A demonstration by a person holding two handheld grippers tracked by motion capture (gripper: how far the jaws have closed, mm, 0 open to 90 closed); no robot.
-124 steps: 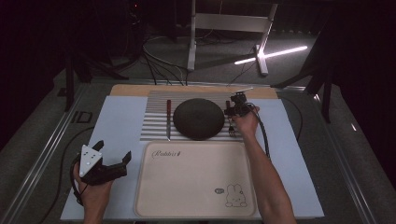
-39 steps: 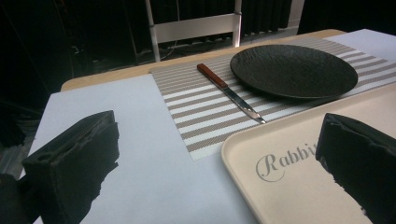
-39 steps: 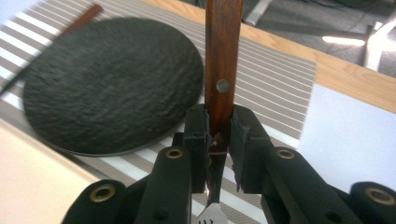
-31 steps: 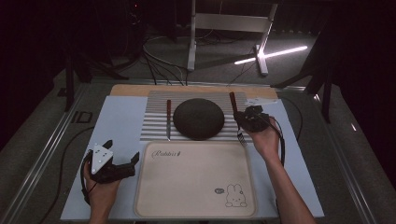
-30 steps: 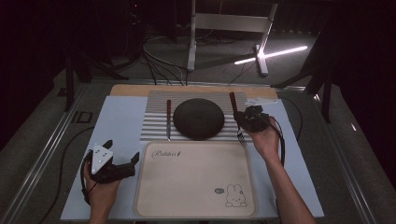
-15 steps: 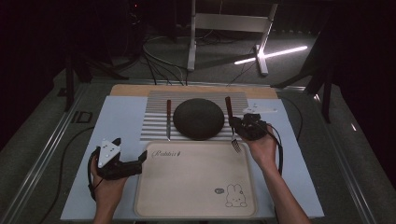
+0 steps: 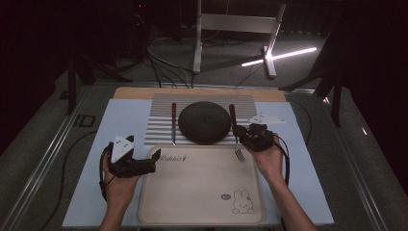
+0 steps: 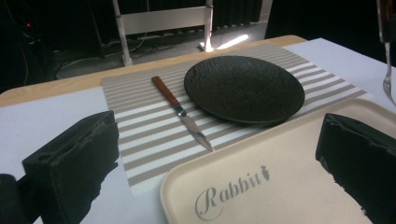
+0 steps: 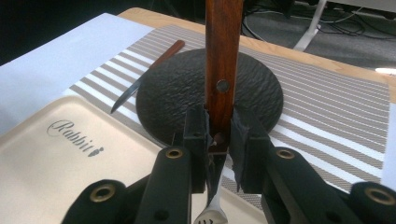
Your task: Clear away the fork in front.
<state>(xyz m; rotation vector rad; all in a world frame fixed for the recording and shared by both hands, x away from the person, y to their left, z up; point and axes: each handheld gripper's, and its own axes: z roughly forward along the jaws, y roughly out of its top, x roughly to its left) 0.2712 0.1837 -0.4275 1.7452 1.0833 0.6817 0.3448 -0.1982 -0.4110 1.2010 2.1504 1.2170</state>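
My right gripper (image 7: pixel 246 134) is shut on a wooden-handled fork (image 7: pixel 238 152), just right of the black plate (image 7: pixel 204 122). In the right gripper view the fork's handle (image 9: pixel 223 60) rises between the closed jaws of the gripper (image 9: pixel 219 135) and its tines (image 9: pixel 212 217) hang below, over the beige tray's far right corner. My left gripper (image 7: pixel 144 167) is open at the far left corner of the tray (image 7: pixel 202 202). In the left gripper view its jaws stand wide apart around that tray corner (image 8: pixel 187 191). A knife (image 7: pixel 173 124) lies left of the plate.
A striped placemat (image 7: pixel 159 108) lies under the plate and knife, on a light blue mat (image 7: pixel 120 120). The tray carries "Rabbit" lettering (image 8: pixel 229 186). Cables trail from both grippers. A metal stand (image 7: pixel 231 29) and a light bar (image 7: pixel 284 55) are beyond the table.
The right gripper carried the fork from the plate's right side nearer to me, to the tray's far right corner. The left gripper moved right up to the tray's left corner.
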